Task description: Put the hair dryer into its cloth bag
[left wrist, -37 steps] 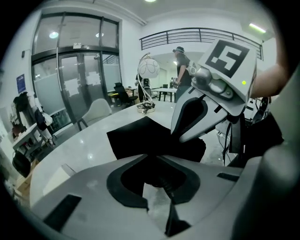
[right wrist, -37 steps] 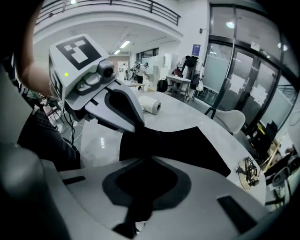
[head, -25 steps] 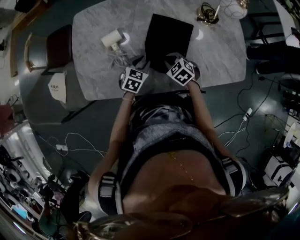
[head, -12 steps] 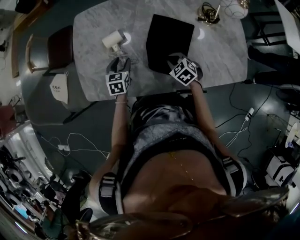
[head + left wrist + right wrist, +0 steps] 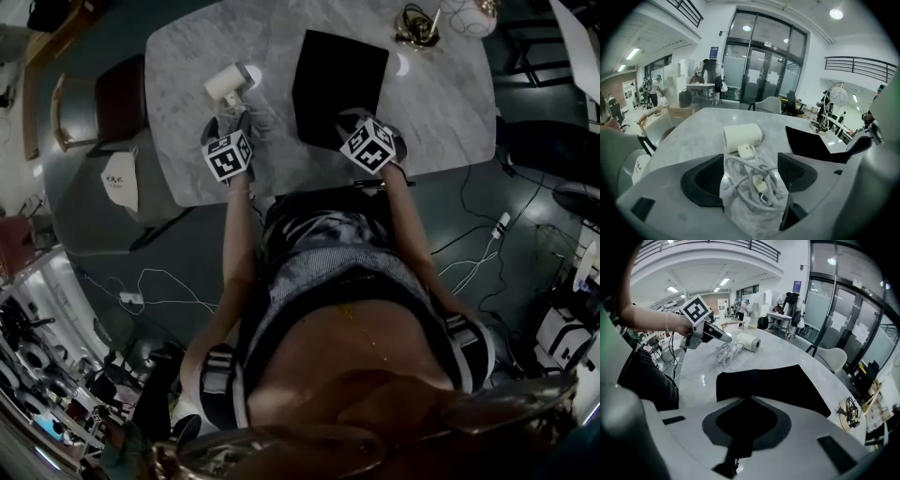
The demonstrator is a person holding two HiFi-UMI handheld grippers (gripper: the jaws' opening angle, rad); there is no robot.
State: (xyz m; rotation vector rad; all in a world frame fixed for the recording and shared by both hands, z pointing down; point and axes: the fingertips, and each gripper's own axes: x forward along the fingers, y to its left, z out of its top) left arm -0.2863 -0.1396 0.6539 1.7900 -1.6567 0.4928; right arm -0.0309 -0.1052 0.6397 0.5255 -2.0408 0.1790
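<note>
Hair dryer (image 5: 743,137) lies on the desk (image 5: 684,136); my left gripper (image 5: 750,161), jaws just opening wide, straddles its coiled cord (image 5: 754,183); my right gripper (image 5: 747,399) has its jaws clamped on the cloth bag (image 5: 773,380).

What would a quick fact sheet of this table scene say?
surface: marble table
hair dryer: white, lying on the table
cord: bundled in front of the dryer
cloth bag: black, lying flat, apart from the dryer
left gripper: fingers have just been opening; the cord lies between them, not pinched
right gripper: fingers shut on the cloth bag's near edge
task stage: dryer not yet in the bag
</note>
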